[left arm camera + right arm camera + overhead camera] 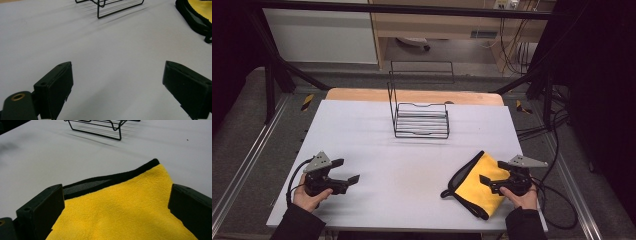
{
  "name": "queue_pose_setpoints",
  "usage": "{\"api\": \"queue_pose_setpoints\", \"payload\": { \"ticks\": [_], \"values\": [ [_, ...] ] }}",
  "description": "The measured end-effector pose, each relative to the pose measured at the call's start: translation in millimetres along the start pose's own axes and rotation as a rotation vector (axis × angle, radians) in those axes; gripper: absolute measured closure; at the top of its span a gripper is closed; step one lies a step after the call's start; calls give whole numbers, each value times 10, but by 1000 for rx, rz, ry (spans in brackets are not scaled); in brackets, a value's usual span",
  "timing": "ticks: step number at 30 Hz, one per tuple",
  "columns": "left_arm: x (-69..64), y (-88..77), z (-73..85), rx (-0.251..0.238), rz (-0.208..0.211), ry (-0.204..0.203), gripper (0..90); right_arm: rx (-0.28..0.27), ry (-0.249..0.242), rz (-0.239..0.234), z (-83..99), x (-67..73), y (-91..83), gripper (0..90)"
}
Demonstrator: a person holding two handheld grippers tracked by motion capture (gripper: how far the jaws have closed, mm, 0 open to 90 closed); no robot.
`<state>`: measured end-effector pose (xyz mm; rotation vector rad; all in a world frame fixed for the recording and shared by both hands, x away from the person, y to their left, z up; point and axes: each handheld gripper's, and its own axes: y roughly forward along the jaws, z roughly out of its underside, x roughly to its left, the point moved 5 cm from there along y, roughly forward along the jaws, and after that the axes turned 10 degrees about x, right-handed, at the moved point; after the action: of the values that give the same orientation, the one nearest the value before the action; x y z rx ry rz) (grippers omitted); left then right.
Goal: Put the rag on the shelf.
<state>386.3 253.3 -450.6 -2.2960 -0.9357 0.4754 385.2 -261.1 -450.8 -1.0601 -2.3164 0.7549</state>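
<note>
- Left hand (307, 197): I am gripping the left gripper (346, 172) low at the near-left corner of the table (362, 130), my forearm coming in from the near edge and the claw pointing toward the table's middle.
- Left claw: its jaws are standing wide apart with nothing between them; in the left gripper view, bare white tabletop is lying in the gap.
- Right hand (523, 197): I am holding the right gripper (488, 182) at the near-right corner, angled inward, over the yellow cloth (479, 185).
- Right claw: its jaws are spread apart, one on each side of the cloth's yellow face in the right gripper view; I cannot tell whether they are touching the fabric.
- Yellow cloth: it is lying folded flat at the near right, its black-trimmed edge (117, 178) facing the table's centre and its near corner reaching close to the table's front edge.
- Wire rack (421, 120): it is standing upright at the far middle of the table, well apart from both grippers.
- Open room: a broad stretch of bare white surface is running between my two grippers and forward to the rack; the left half of the table is carrying no objects beyond my gripper.
- Edges: a strip of wooden board (412, 95) is showing beyond the white surface's far edge.
</note>
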Motion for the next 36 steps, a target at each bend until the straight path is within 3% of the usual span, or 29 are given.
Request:
{"api": "queue_pose_setpoints", "payload": {
  "ticks": [7,17,33,36],
  "values": [
    [8,-4,11,-2,3,-3,99,11,-5,12,-4,23,3,16],
    [25,-4,22,0,1,-6,100,73,-44,36,-33,185,85,23],
    [45,-14,35,5,-12,-13,101,142,-103,64,-116,592,246,98],
    [48,-15,36,4,-13,-16,101,175,-143,51,-99,771,308,195]
  ]
}}
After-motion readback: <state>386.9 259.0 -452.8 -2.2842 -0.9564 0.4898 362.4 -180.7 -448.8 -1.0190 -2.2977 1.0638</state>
